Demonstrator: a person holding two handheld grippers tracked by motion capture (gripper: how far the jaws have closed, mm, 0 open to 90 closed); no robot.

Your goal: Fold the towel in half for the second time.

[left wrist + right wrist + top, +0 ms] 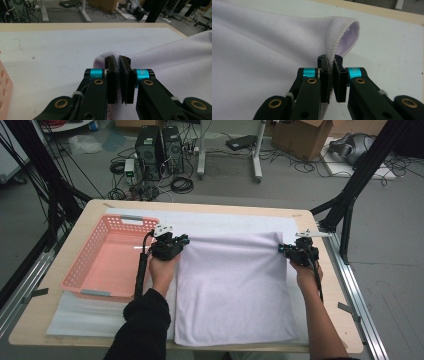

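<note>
A pale lilac towel [232, 287] lies spread over the middle of the table, its near edge by the table's front. My left gripper [184, 240] is shut on the towel's far left corner [107, 55], the cloth pinched between the jaws. My right gripper [281, 248] is shut on the far right corner, where the stitched hem [337, 40] curls up and over above the jaws. Both far corners are lifted slightly off the surface. A hand holds each gripper from the near side.
A pink plastic basket [80, 275] stands at the table's left, nothing in it. A white sheet [225, 222] covers the tabletop under the towel. Black frame struts [345, 215] rise at the table's right and left; computers and cables sit on the floor beyond.
</note>
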